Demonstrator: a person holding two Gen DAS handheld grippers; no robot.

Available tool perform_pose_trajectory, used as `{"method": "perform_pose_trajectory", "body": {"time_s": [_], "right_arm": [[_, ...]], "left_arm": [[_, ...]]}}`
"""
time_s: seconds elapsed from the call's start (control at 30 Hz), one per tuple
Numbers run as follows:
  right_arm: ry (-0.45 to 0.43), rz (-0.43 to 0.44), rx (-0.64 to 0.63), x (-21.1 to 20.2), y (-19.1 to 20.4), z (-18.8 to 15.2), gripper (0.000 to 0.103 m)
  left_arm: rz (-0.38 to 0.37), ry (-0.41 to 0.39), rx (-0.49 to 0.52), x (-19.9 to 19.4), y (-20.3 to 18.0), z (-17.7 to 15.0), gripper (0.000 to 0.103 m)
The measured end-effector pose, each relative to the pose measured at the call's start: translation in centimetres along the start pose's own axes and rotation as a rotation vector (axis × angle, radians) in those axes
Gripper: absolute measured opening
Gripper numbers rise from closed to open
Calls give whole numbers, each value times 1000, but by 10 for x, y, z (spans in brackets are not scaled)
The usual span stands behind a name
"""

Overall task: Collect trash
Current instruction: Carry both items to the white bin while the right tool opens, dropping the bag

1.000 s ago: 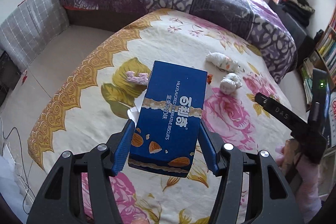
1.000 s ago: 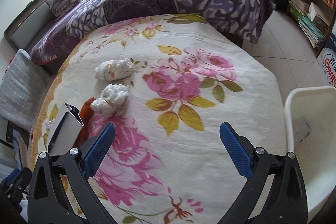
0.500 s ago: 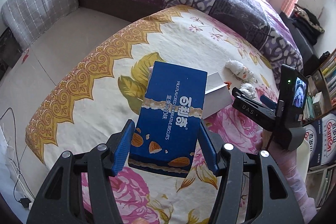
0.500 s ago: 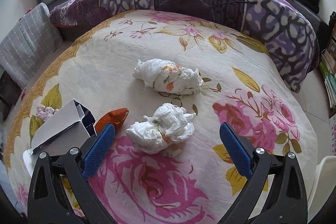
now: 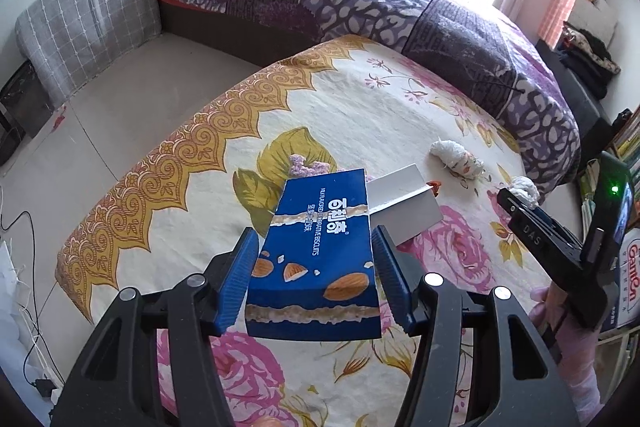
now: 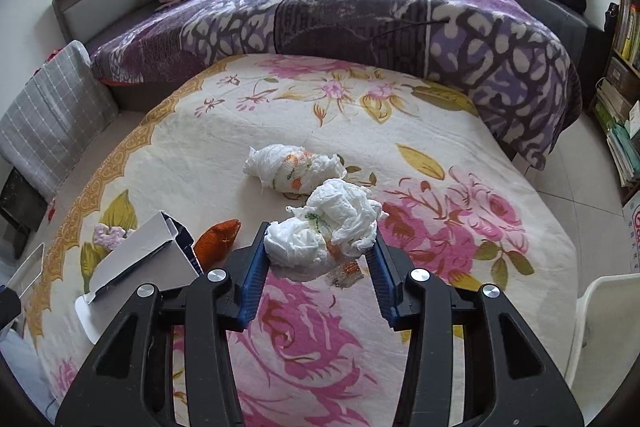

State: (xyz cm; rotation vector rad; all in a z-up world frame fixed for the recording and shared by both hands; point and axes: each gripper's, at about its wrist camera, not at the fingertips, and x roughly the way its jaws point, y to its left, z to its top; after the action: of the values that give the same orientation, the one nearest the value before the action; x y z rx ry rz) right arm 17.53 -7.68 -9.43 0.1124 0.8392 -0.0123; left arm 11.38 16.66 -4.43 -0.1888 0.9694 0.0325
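Gripping a blue biscuit box [image 5: 320, 259] between its two blue pads, the left gripper [image 5: 314, 275] holds the box lifted above a floral cloth [image 5: 192, 195] that covers a round surface. The box is printed with almonds and white lettering, and its far end is open, with a pale inner flap sticking out to the right. Just past the box on the cloth lies a small pink crumpled scrap [image 5: 310, 166]. Farther right on the cloth rests a crumpled white tissue with orange marks [image 5: 456, 157]. The right gripper [image 5: 520, 205] shows at the right edge of this view, a person's pink-sleeved hand [image 5: 560, 323] behind it. From the right wrist view, the right gripper [image 6: 318, 259] has its jaws closing around a second wad of white tissue [image 6: 328, 231], which sits between the blue pads and touches both of them. The wad appears slightly raised above the cloth, though that is hard to judge. Directly behind it lies the tissue with orange marks [image 6: 294, 169], touching or nearly touching the held wad. To the left of the gripper sits a small orange piece of peel [image 6: 218, 241], beside the open end of the box [image 6: 140, 259]. A white plastic bin [image 6: 600, 311] shows at the lower right edge. A bed with a purple patterned blanket [image 6: 360, 11] stands behind the cloth.
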Motion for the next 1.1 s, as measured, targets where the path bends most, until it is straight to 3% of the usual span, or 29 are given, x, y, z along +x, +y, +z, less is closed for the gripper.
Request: {"method": "perform_pose_trajectory", "body": {"time_s": [0.47, 0.8, 1.1], "right_arm": [[-59, -19, 40, -78, -27, -24, 44], [-82, -72, 66, -93, -62, -39, 45], [-105, -99, 111, -109, -93, -39, 45]], "left_arm": [[-10, -69, 30, -12, -23, -1, 57], [20, -91, 125, -7, -68, -13, 57], [-17, -110, 185, -9, -113, -18, 57]]}}
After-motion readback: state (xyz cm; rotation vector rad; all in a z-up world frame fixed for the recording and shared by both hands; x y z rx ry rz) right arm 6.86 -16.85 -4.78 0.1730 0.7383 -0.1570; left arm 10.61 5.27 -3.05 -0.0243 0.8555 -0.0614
